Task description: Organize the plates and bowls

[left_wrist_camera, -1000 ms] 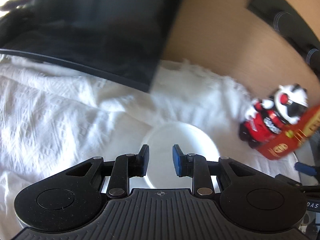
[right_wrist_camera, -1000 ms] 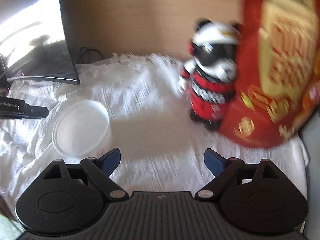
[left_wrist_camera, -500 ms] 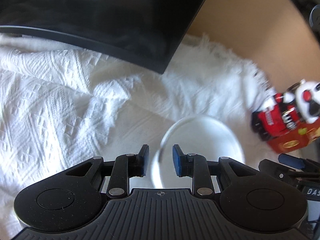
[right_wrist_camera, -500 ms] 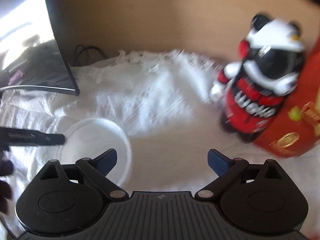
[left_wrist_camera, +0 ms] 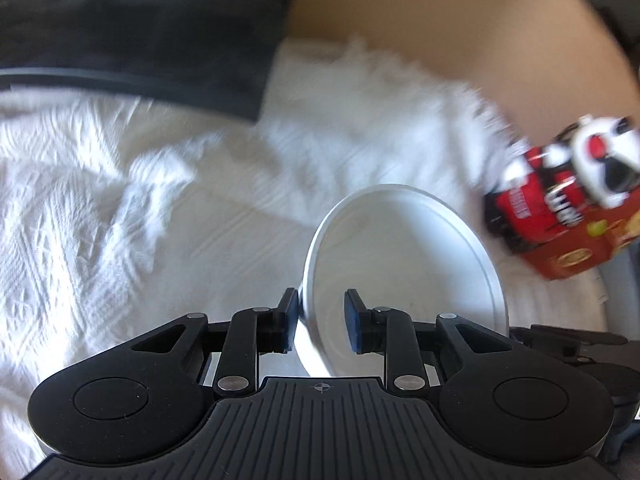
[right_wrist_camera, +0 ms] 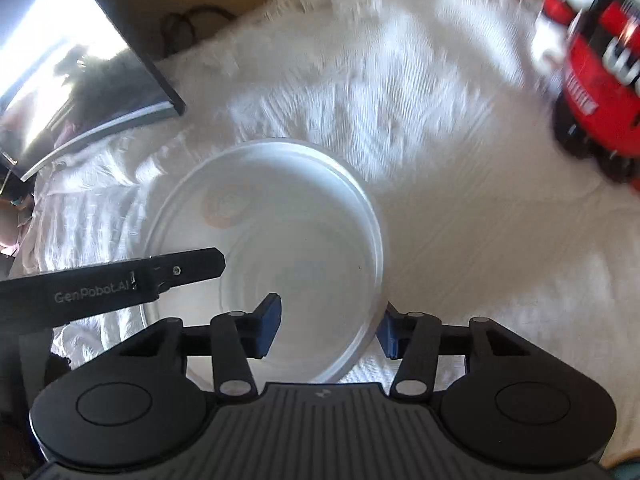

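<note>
A white bowl is tilted up on its edge over the white cloth, its near rim between the fingers of my left gripper, which is shut on it. The same bowl fills the middle of the right wrist view, with the left gripper's finger reaching onto its left rim. My right gripper is open, its jaws standing either side of the bowl's near right rim, without clamping it.
A white textured cloth covers the surface. A dark monitor stands at the back left. A red, black and white toy figure and a red box stand at the right, near a wooden wall.
The left gripper has lifted the bowl and tipped it up on edge. The right gripper has moved left and down to the bowl and narrowed its jaws around the rim.
</note>
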Action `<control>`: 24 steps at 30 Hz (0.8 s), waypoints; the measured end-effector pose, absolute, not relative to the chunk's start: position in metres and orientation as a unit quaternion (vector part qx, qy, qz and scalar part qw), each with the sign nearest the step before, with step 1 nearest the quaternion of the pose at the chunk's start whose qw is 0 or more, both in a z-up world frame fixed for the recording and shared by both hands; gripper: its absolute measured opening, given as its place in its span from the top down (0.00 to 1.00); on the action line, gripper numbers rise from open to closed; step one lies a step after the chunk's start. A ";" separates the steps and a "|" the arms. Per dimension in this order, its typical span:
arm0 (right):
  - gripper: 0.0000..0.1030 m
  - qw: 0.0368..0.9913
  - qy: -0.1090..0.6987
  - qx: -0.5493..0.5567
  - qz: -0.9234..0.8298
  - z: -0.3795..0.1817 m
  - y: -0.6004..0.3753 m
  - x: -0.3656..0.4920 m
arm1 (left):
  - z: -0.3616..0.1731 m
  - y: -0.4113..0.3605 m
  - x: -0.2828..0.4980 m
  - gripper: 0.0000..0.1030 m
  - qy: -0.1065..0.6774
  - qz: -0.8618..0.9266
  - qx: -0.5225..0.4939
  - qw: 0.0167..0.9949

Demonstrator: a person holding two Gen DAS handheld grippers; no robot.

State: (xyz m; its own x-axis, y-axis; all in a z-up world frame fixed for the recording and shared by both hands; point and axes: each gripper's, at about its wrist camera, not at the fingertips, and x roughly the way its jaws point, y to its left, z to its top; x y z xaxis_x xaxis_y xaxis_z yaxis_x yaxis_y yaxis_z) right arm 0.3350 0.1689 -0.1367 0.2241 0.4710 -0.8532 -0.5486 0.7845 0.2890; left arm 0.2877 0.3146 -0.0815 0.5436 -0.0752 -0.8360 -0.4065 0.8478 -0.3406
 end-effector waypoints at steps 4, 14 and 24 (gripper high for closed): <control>0.50 0.808 0.485 -0.029 0.333 -0.095 0.126 0.323 | -0.047 0.274 0.283 0.75 0.438 0.067 -0.282 0.851; 0.47 0.852 0.417 -0.011 0.317 -0.027 -0.034 0.287 | -0.006 0.138 0.286 0.74 0.451 -0.024 -0.248 0.857; 0.41 0.844 0.454 -0.025 0.284 -0.064 -0.128 0.264 | -0.048 0.055 0.271 0.77 0.512 -0.054 -0.188 0.836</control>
